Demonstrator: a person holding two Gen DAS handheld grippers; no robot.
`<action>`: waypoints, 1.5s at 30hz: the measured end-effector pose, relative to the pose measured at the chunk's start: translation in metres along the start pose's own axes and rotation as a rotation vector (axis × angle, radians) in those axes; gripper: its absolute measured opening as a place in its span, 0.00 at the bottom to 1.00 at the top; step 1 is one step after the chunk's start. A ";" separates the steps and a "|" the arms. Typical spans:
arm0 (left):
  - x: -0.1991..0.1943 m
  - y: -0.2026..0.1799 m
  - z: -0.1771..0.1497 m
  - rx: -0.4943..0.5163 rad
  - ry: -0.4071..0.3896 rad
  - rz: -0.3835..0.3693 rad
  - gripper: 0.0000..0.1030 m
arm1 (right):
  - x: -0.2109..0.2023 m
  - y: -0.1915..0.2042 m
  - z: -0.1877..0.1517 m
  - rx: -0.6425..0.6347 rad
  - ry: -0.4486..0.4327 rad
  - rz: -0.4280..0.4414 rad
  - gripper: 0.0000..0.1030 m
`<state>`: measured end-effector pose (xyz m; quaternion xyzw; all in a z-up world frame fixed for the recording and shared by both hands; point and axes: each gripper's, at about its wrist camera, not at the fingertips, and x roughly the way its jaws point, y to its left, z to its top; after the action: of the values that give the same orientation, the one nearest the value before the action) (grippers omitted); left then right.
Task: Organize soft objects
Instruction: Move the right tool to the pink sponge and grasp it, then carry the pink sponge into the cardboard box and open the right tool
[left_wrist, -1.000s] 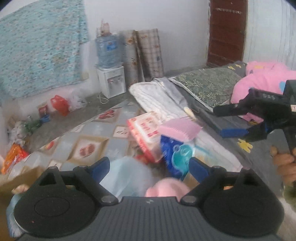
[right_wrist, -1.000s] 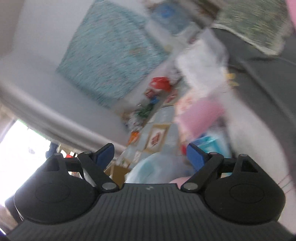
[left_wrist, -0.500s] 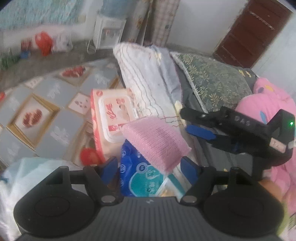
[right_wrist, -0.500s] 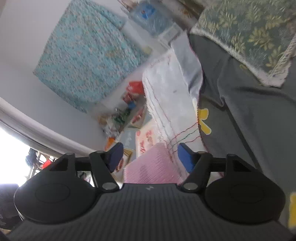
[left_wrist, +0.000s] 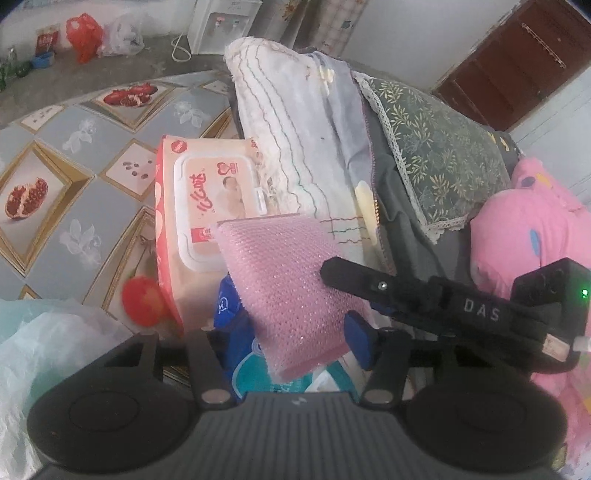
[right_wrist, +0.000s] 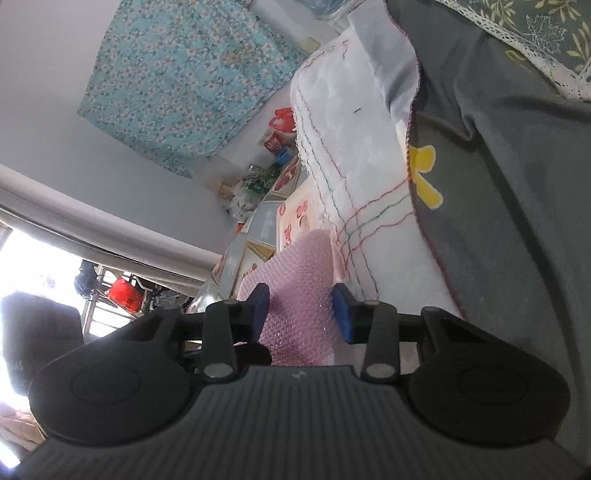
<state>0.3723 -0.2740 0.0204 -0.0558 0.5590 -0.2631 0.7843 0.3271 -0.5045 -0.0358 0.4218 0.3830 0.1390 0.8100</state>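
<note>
Your left gripper (left_wrist: 291, 341) and right gripper (right_wrist: 301, 308) have both just been closing, now clamped on pink sponge (left_wrist: 288, 288).

Soft daylight (window glare), fisheye bending

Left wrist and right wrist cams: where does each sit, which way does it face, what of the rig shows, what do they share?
Left wrist: on the left gripper, tilted down at the pink pad, the wipes pack and the tiled floor; its own fingers and the right gripper's side show.
Right wrist: on the right gripper, rolled view along the bedding toward the wall cloth; only its own fingers show.
Shared: pink pad, between both grippers' jaws, which have just been closing; wipes pack, bedding.
</note>
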 end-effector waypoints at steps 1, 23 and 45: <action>-0.001 -0.001 -0.001 0.005 -0.004 0.003 0.54 | -0.002 0.000 -0.001 0.001 -0.005 0.000 0.35; -0.152 -0.007 -0.065 0.125 -0.219 -0.031 0.52 | -0.078 0.124 -0.066 -0.105 -0.130 0.118 0.34; -0.336 0.211 -0.172 -0.191 -0.426 0.209 0.53 | 0.091 0.370 -0.203 -0.329 0.252 0.250 0.37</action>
<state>0.2108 0.1019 0.1607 -0.1259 0.4064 -0.1090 0.8984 0.2745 -0.1135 0.1388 0.3076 0.3981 0.3501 0.7902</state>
